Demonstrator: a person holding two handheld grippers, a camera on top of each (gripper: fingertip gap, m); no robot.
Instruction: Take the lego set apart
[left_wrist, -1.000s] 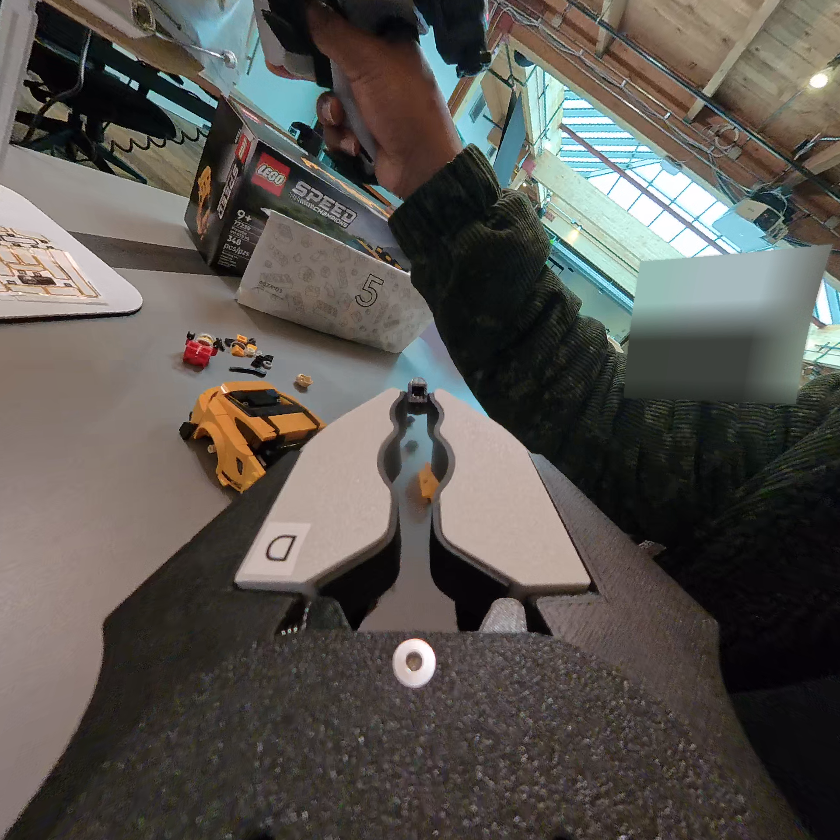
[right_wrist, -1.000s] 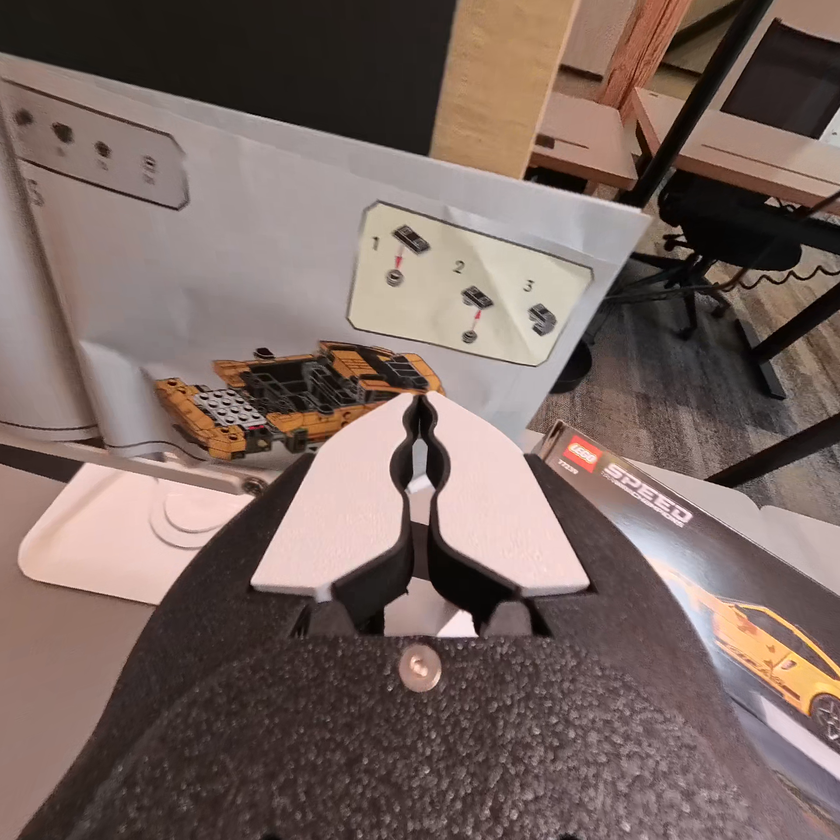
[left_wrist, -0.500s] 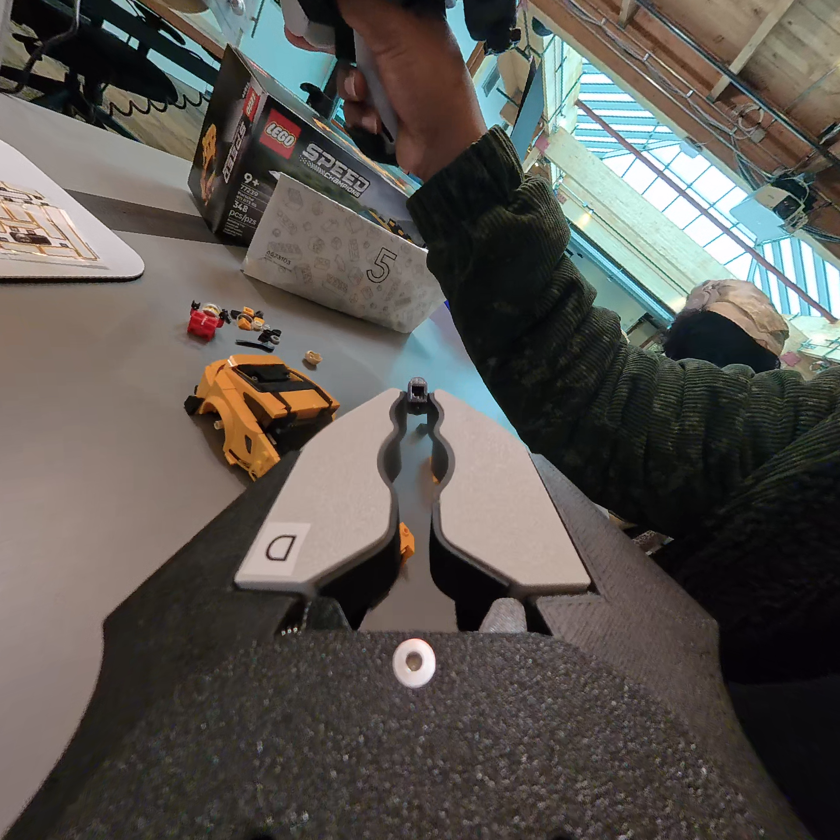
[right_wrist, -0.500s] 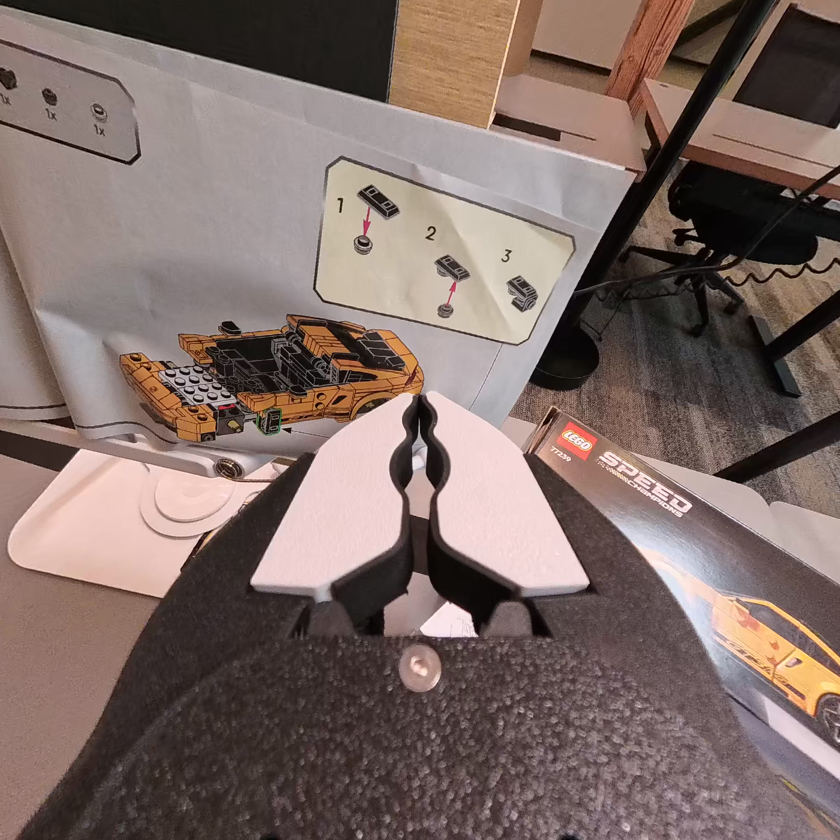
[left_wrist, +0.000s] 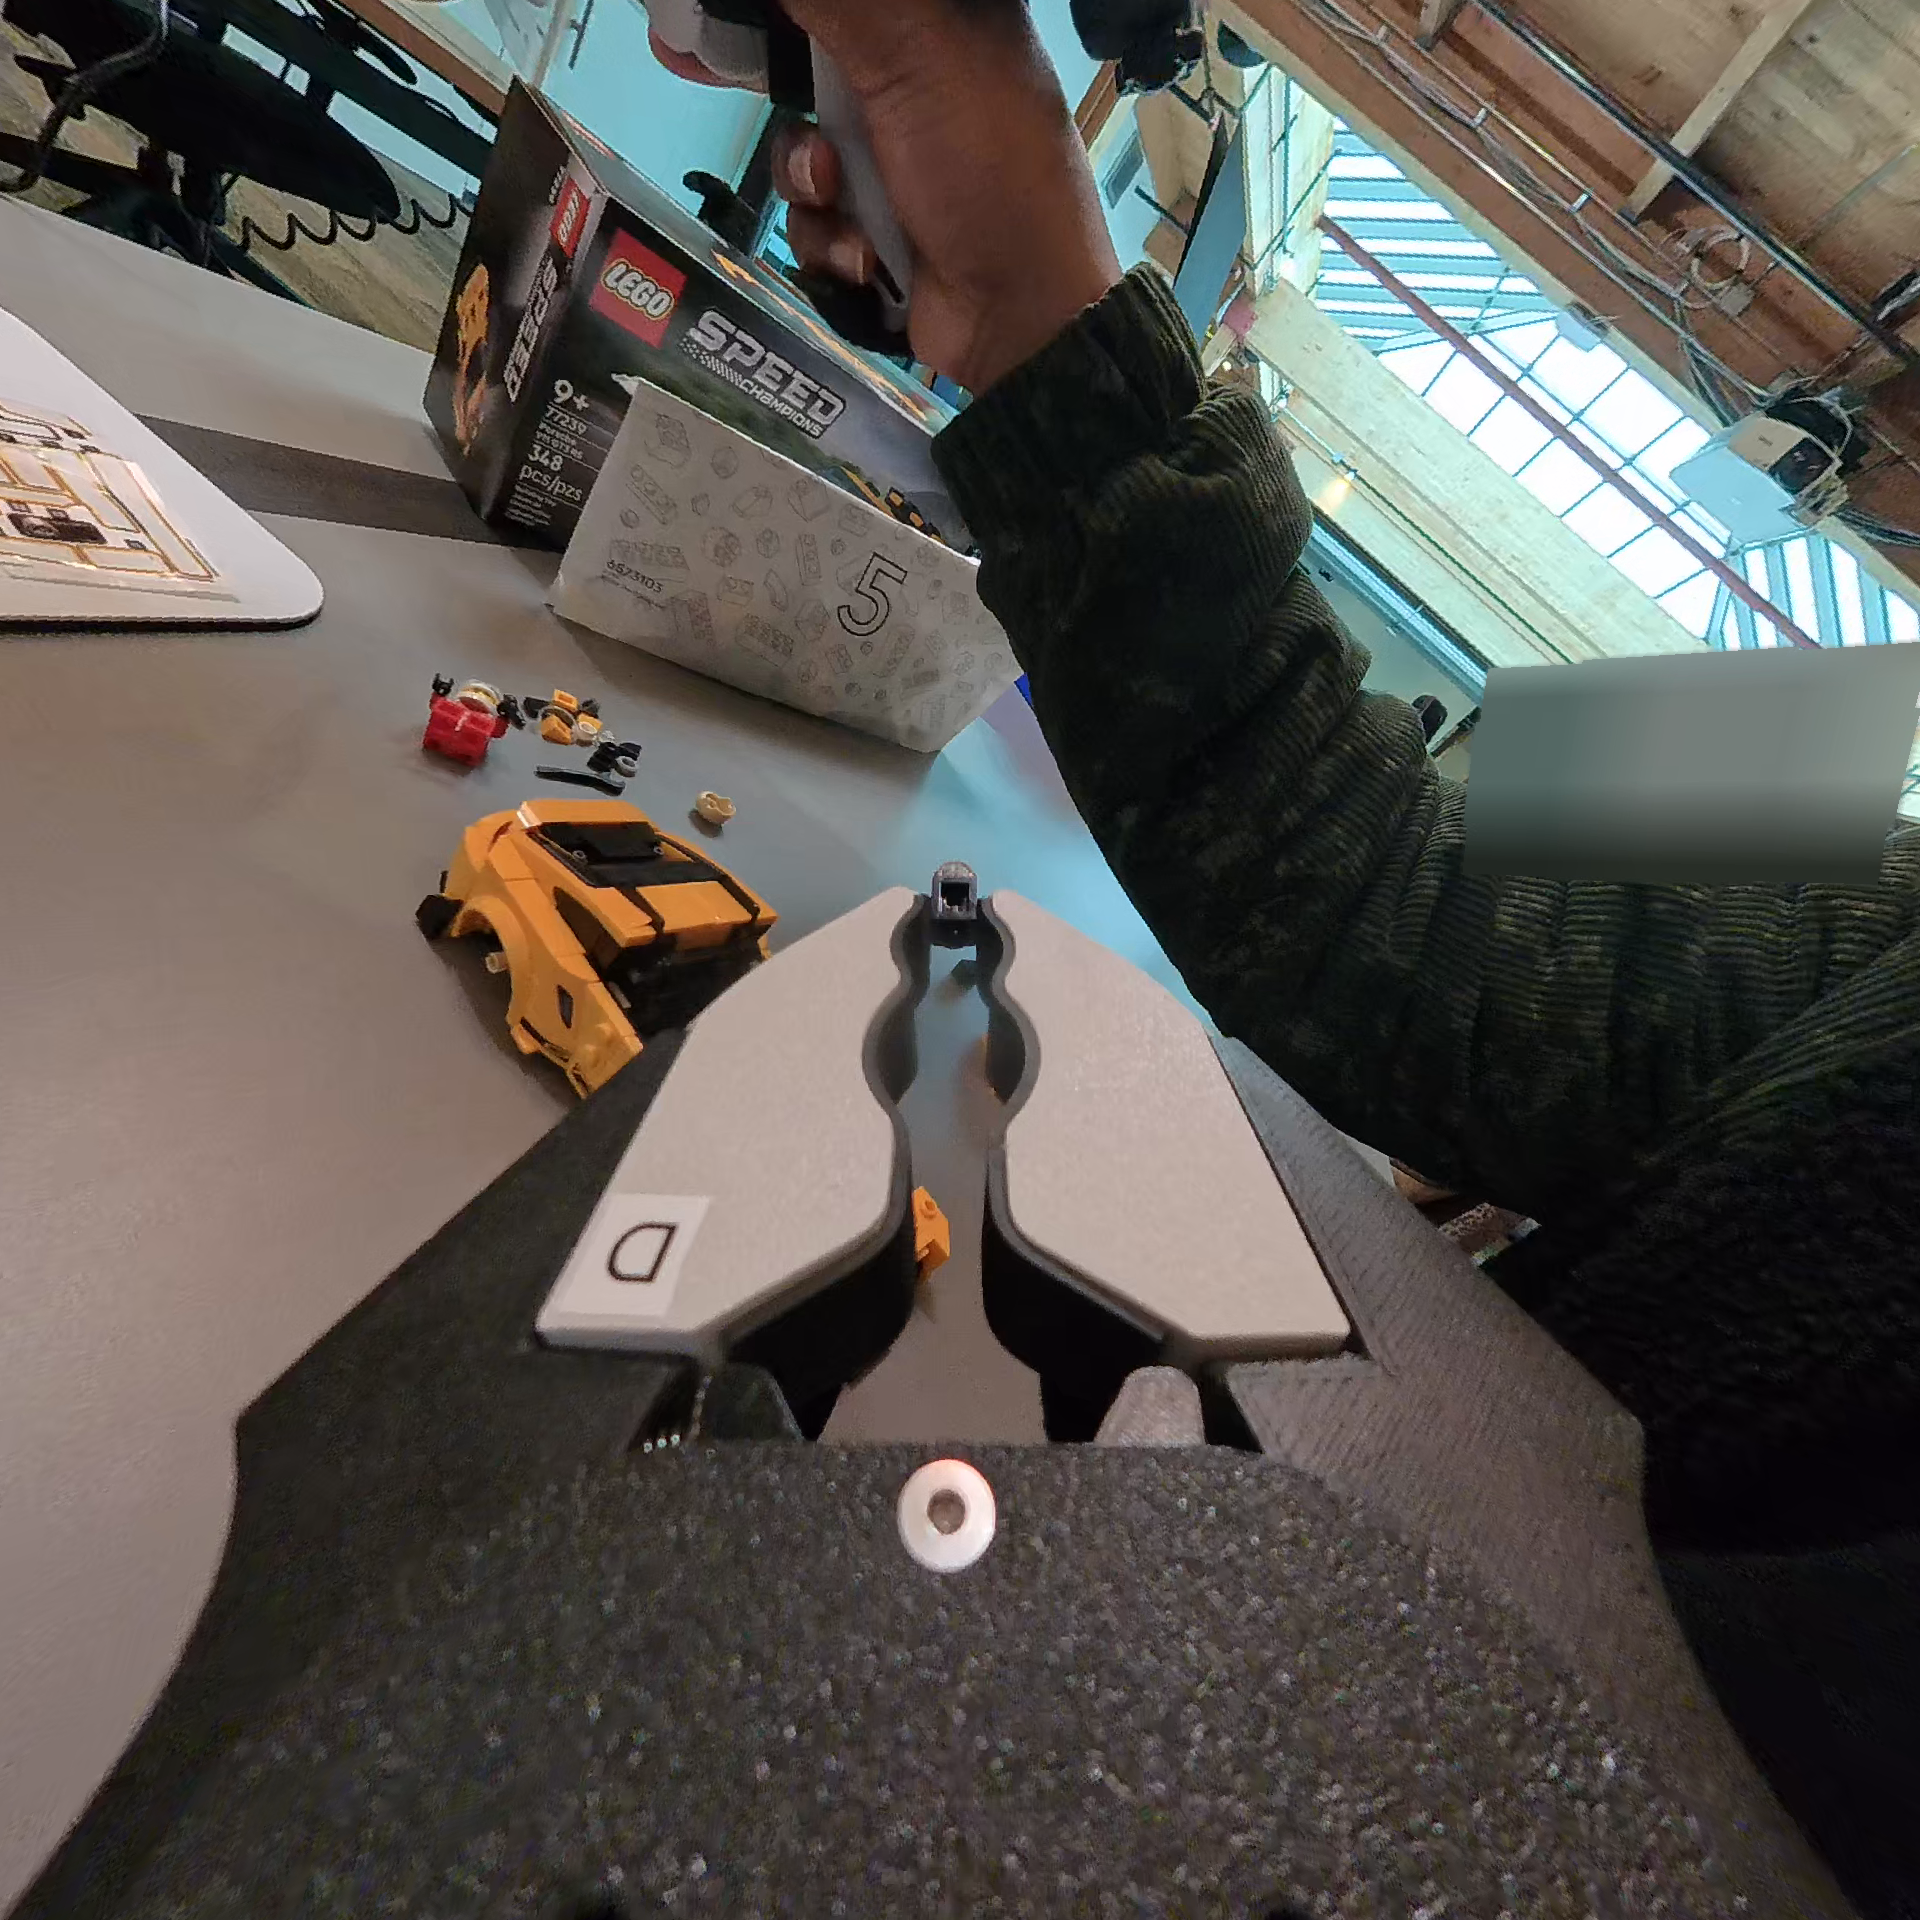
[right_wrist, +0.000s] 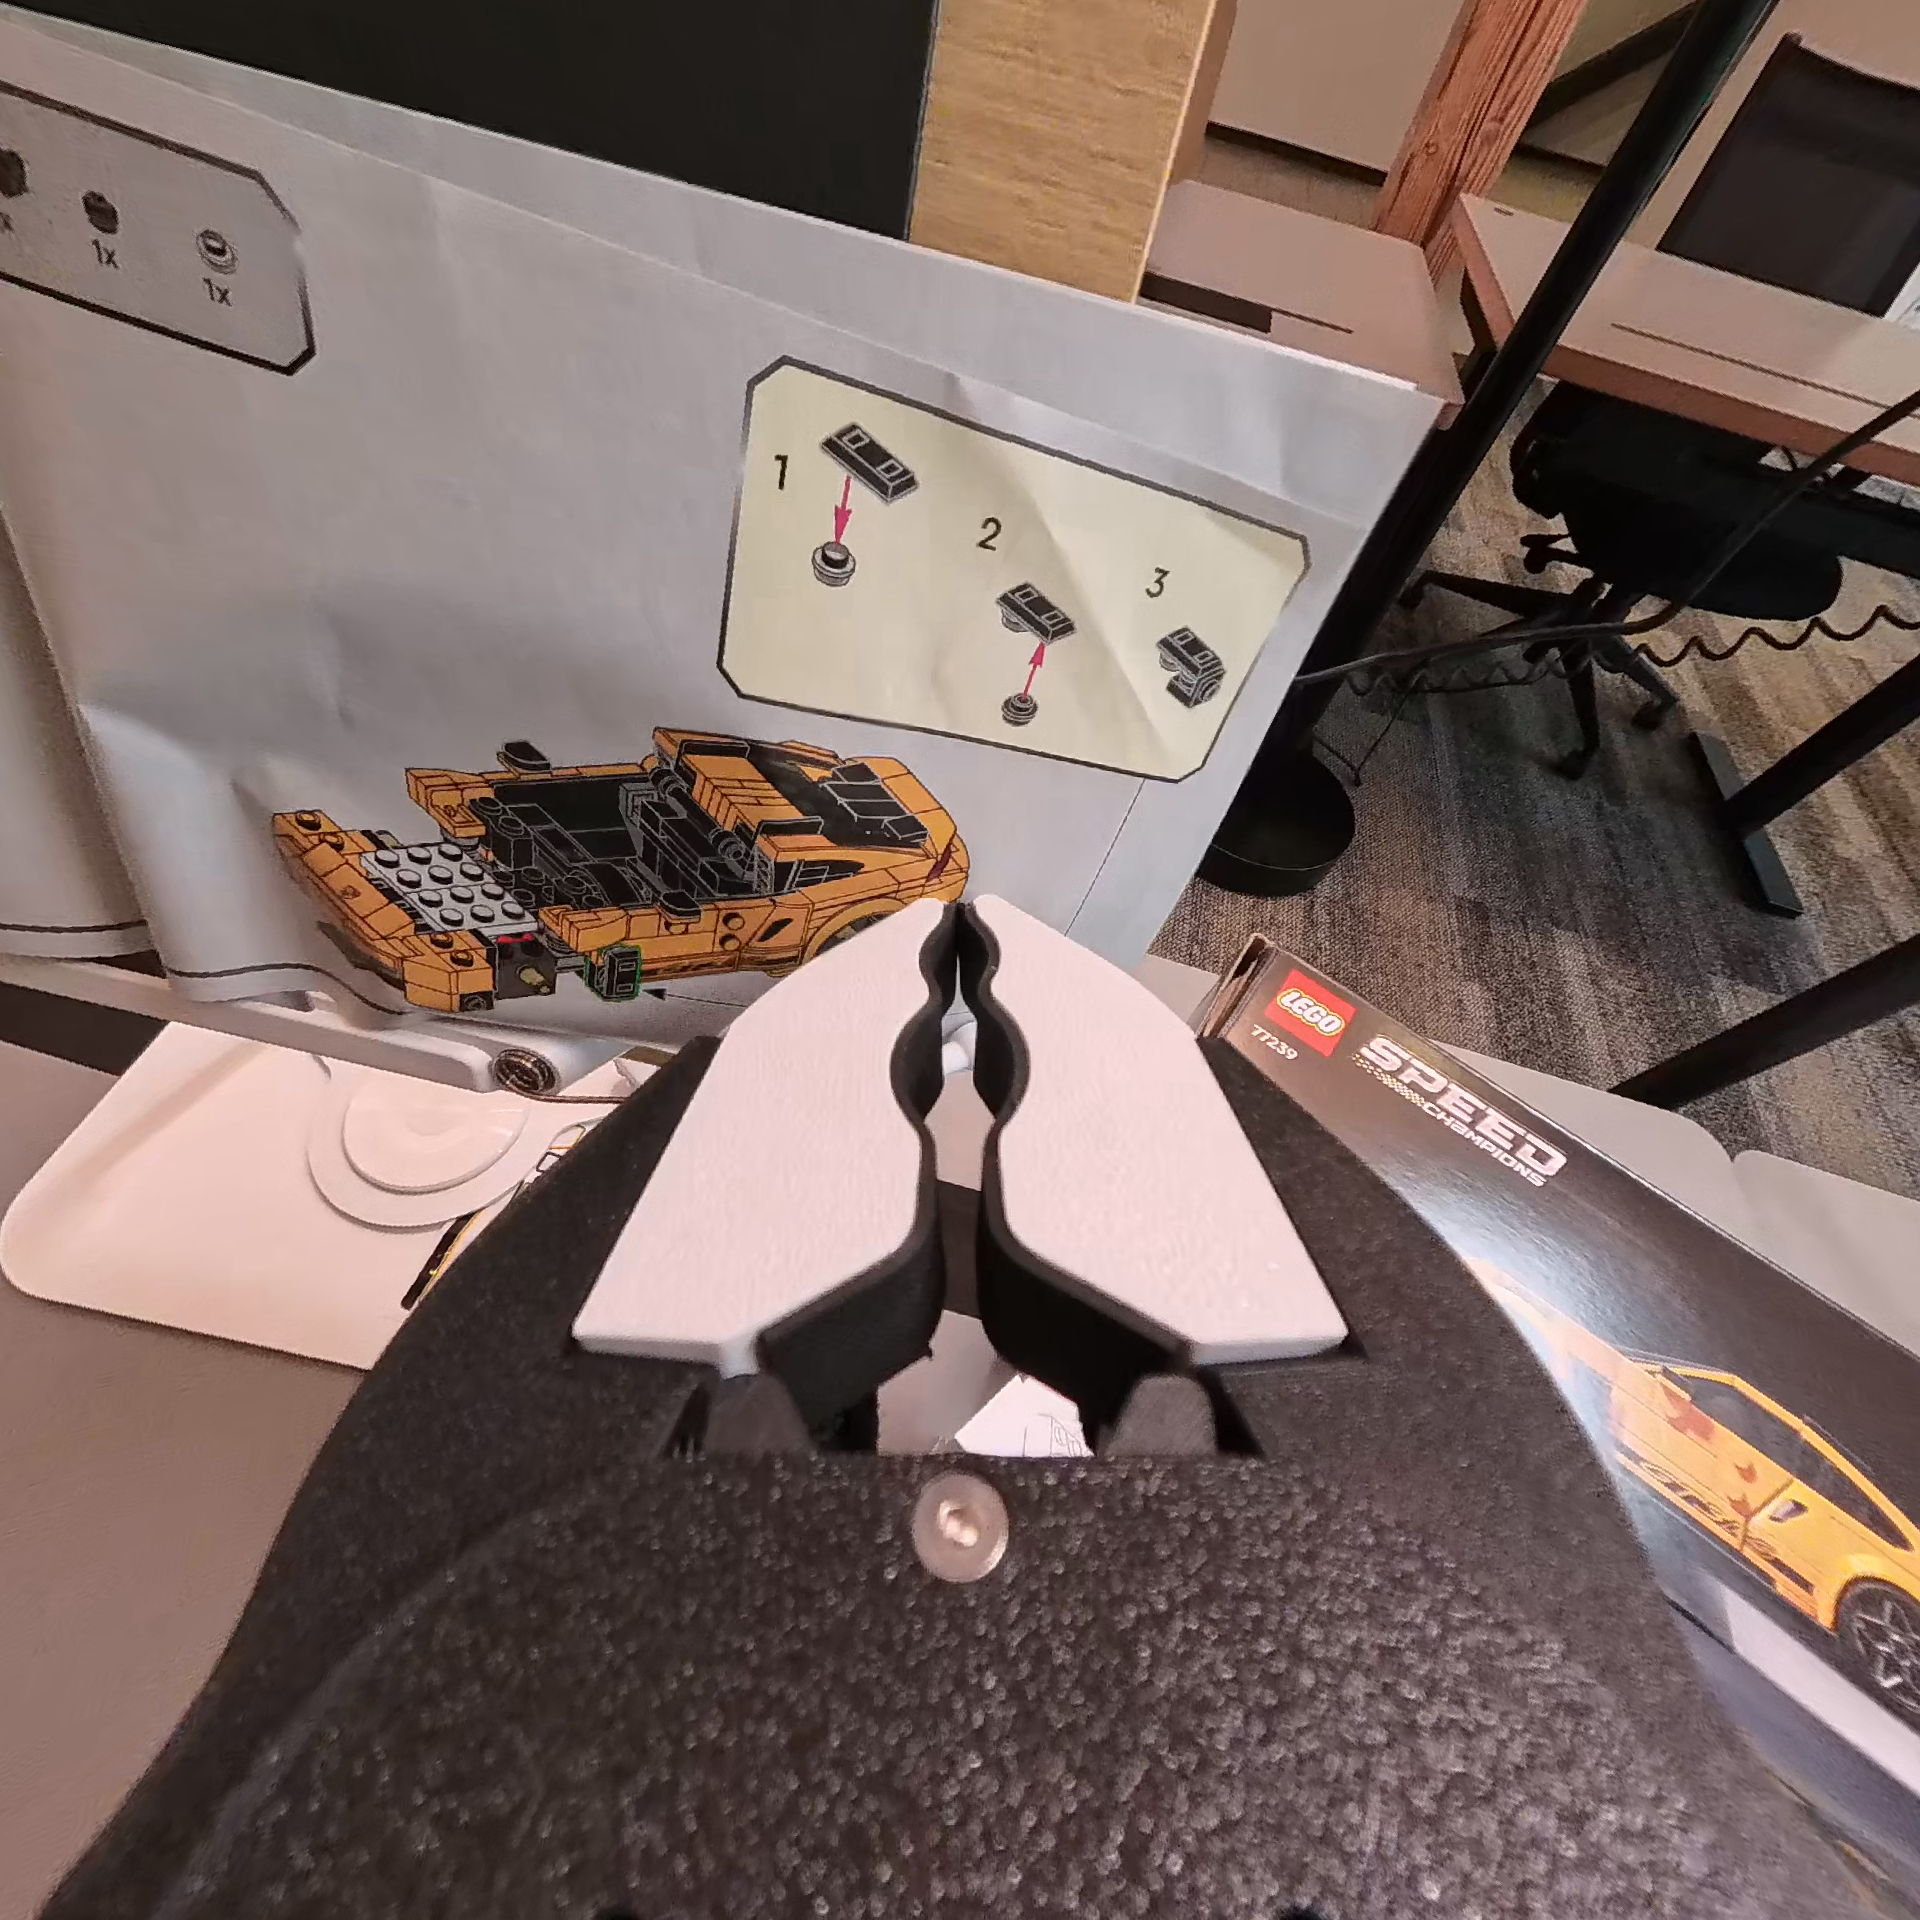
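My left gripper (left_wrist: 954, 914) is shut on a small dark grey lego piece (left_wrist: 954, 894) pinched at its tips, above the grey table (left_wrist: 208, 1039). The yellow and black lego car body (left_wrist: 597, 935) lies on the table just left of the fingers. A small orange piece (left_wrist: 930, 1242) lies on the table under the fingers. Several small loose pieces (left_wrist: 520, 722) and a tan round stud (left_wrist: 714, 805) lie beyond the car. My right gripper (right_wrist: 961, 914) is shut with nothing visible in it, raised in front of the instruction sheet (right_wrist: 520, 571). A hand (left_wrist: 935, 156) holds it high in the left wrist view.
The black lego box (left_wrist: 644, 343) and a white numbered paper bag (left_wrist: 790, 613) stand at the back. The box also shows in the right wrist view (right_wrist: 1558, 1299). A white stand base (right_wrist: 187, 1195) holds the sheet. A dark green sleeve (left_wrist: 1247, 727) crosses the right side. One gripper's finger ends stand about 35 centimeters off the other's.
My left gripper has moved forward over the table, so the orange piece now shows farther back under the fingers. My right gripper has come closer to the instruction sheet. Both stay shut.
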